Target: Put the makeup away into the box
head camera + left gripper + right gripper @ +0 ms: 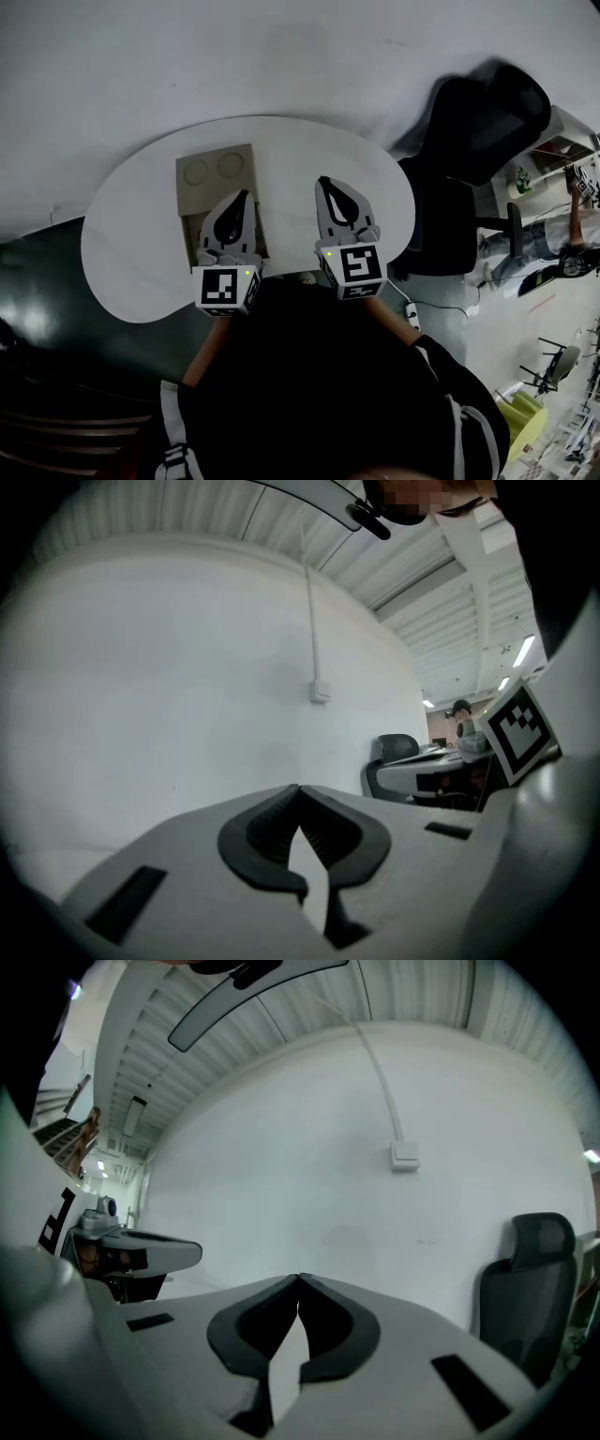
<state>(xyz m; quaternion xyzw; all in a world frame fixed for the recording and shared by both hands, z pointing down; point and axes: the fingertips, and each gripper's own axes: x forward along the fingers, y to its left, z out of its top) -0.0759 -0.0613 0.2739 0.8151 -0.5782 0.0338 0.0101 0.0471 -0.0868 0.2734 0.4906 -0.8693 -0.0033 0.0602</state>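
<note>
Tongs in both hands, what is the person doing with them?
A person holds the left tongs and the right tongs over a white table. Both are shut with nothing in them. A cardboard box sits on the table, partly hidden behind the left tongs. No makeup is in sight.

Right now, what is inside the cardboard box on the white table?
Only a strip of brown interior shows in the cardboard box, below its flap with two round marks. The left hand-held gripper covers the rest, so its contents are hidden.

A white rounded table carries one tan cardboard box near its middle
</note>
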